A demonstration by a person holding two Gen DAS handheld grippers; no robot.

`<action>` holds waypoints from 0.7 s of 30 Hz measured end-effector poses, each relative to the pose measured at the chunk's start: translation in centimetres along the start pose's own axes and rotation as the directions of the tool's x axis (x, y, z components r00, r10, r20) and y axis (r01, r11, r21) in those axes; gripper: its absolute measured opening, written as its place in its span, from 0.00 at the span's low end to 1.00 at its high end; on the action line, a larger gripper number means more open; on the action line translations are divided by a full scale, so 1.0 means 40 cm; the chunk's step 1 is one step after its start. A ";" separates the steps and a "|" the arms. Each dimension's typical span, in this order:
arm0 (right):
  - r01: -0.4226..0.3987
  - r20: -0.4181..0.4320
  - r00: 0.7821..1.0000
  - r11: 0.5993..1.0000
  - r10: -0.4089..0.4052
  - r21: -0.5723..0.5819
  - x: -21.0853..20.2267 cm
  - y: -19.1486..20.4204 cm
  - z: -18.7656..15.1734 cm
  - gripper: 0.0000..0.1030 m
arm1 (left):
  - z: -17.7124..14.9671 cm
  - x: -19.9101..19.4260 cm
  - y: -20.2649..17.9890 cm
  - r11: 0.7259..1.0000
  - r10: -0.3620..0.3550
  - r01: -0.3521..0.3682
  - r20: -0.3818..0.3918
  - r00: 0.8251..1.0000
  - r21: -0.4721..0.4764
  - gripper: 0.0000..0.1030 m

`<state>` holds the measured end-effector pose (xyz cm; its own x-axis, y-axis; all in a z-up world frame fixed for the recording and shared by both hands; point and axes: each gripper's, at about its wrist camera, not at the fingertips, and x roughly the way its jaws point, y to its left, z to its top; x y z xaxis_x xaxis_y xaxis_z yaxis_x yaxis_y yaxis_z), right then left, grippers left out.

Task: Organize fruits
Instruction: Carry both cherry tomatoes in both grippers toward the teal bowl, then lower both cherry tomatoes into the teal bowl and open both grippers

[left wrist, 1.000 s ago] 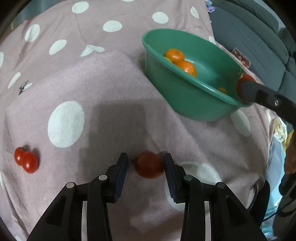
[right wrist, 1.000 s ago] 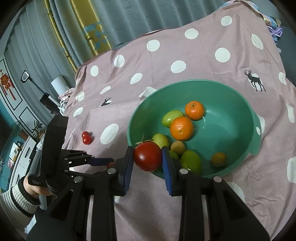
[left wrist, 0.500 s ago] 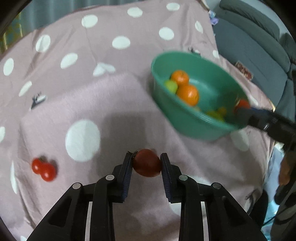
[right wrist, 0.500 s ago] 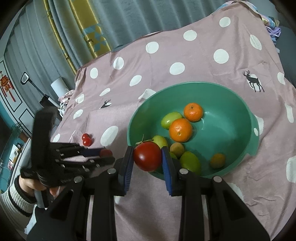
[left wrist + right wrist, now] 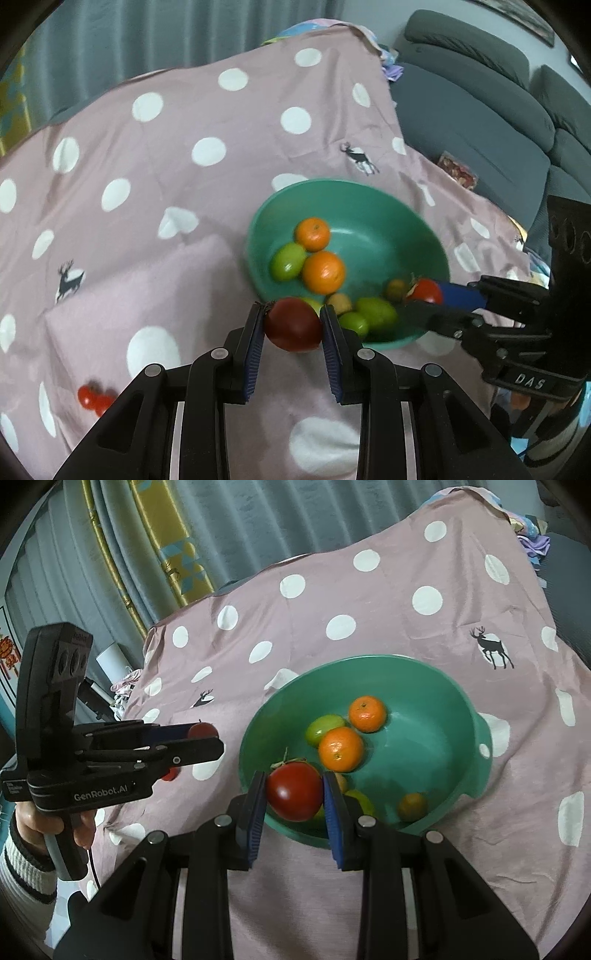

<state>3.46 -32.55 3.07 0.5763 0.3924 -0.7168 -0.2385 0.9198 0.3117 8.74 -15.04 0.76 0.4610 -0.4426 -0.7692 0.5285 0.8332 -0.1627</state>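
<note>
At far left of the left wrist view, two cherry tomatoes (image 5: 94, 399) lay touching each other on the dotted pink cloth (image 5: 177, 177). The left hand-held gripper (image 5: 293, 325) was clamped on a dark red tomato (image 5: 293, 325), held above the cloth just beside the green bowl (image 5: 369, 199). Inside the bowl sat two oranges (image 5: 324, 271), green fruits (image 5: 288, 261) and a small brownish one. Over the bowl's near rim, the right hand-held gripper (image 5: 294, 792) pinched a bright red tomato (image 5: 294, 792) between its blue pads (image 5: 256, 812)
</note>
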 end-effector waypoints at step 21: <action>0.043 0.005 0.999 0.998 -0.043 0.039 -0.001 -0.064 -0.002 0.30 | 0.057 0.086 -0.084 0.997 -0.037 0.040 -0.040 0.998 0.064 0.30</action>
<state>3.99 -34.90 2.26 0.5901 0.3524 -0.7263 -0.1832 0.9347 0.3046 10.16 -20.12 0.05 0.4118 -0.4595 -0.7869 0.5910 0.7920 -0.1532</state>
